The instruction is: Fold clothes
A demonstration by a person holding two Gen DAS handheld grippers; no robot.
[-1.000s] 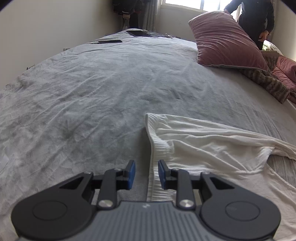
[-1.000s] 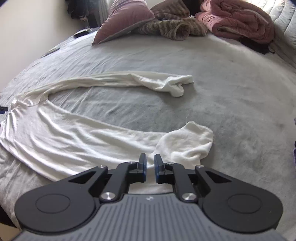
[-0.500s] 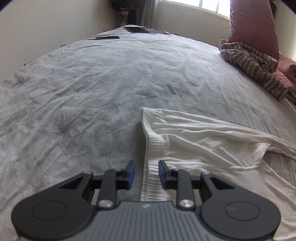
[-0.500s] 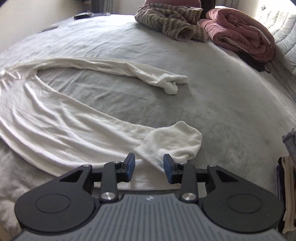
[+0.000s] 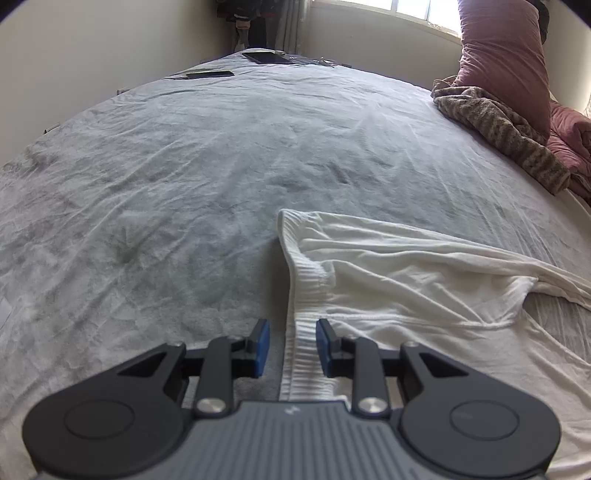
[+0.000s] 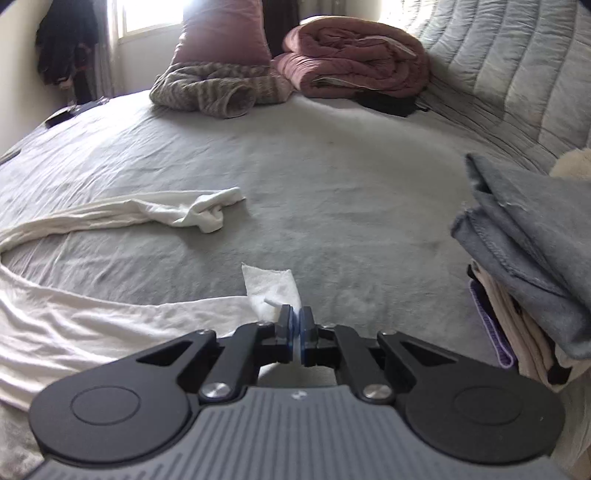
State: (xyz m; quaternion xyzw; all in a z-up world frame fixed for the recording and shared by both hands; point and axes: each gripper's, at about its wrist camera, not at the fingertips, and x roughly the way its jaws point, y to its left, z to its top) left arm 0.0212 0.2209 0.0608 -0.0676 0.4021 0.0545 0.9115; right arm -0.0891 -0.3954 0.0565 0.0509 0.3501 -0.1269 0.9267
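Observation:
White long trousers (image 5: 424, 295) lie spread on the grey bed. In the left wrist view my left gripper (image 5: 291, 349) is open, its blue pads on either side of the ribbed waistband (image 5: 306, 306), not closed on it. In the right wrist view my right gripper (image 6: 295, 328) is shut on the cuff of the near leg (image 6: 271, 288), which stands up a little from the bed. The far leg (image 6: 147, 212) curves across the bed and ends in a crumpled cuff (image 6: 212, 208).
A grey bed sheet (image 5: 221, 166) covers the bed. A pink pillow (image 6: 225, 33), a striped brown blanket (image 6: 210, 90) and a folded pink quilt (image 6: 354, 59) lie at the far side. A stack of folded clothes (image 6: 524, 251) sits at right. Dark flat devices (image 5: 269, 57) lie at the far corner.
My right gripper was open around the near leg's cuff and has now shut on it and swung right. My left gripper stayed open and edged further along the waistband.

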